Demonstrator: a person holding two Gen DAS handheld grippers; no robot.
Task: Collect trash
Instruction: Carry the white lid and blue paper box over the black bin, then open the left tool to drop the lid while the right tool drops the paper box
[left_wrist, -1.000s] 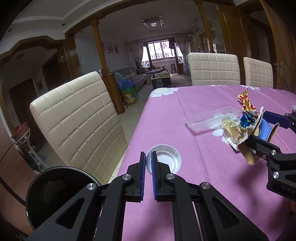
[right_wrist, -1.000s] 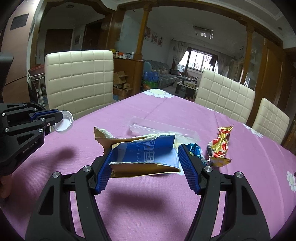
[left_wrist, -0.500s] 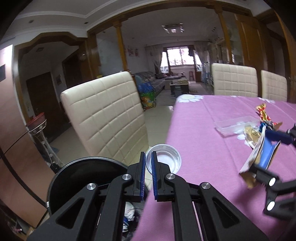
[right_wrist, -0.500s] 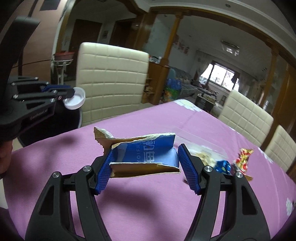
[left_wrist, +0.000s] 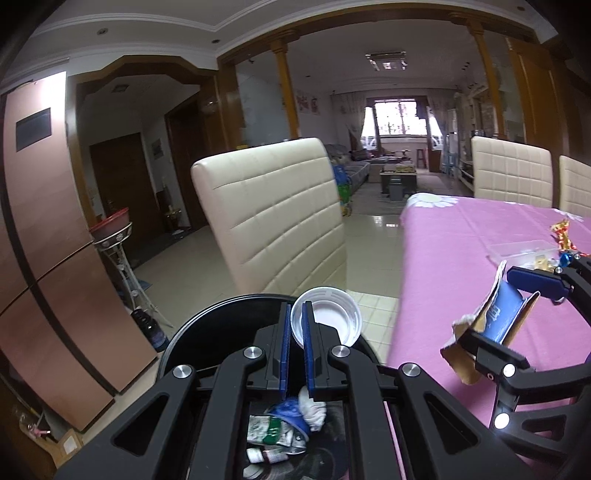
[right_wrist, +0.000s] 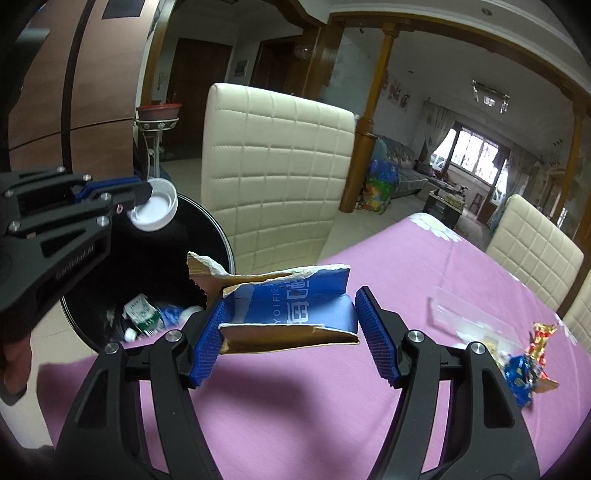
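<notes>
Lid (left_wrist: 334, 319) pinched in left claw (left_wrist: 294, 354); torn carton (right_wrist: 291, 308) in right claw (right_wrist: 288, 332); bin (left_wrist: 221, 343) contents clearer leftward.

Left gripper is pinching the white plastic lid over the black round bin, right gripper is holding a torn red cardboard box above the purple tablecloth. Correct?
One error: the torn cardboard box in the right gripper is blue, not red, as the right wrist view shows. The rest holds: the left gripper pinches the white plastic lid over the black round bin, and the box is above the purple tablecloth.
</notes>
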